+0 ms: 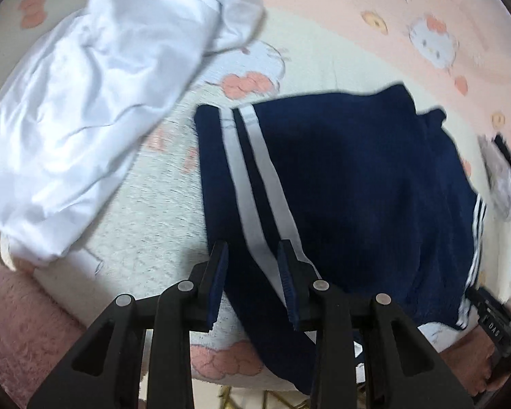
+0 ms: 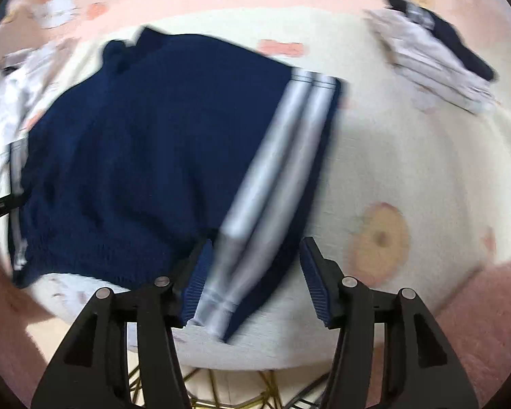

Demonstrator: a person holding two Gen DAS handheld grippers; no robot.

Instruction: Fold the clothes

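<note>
Left fingers [image 1: 221, 272] apart, right fingers [image 2: 313, 272] apart, both straddling navy top's [image 1: 357, 187] striped edges. Top lay partly folded, seemingly; white garment [image 1: 85, 102] rumpled beside; small pile [image 2: 436, 54] apparently folded.

Cartoon-print pink-and-cream blanket [image 1: 340, 34] covers the surface.

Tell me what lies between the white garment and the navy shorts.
In the left wrist view, only bare patterned blanket separates the white garment from the navy shorts; nothing else lies there.
</note>
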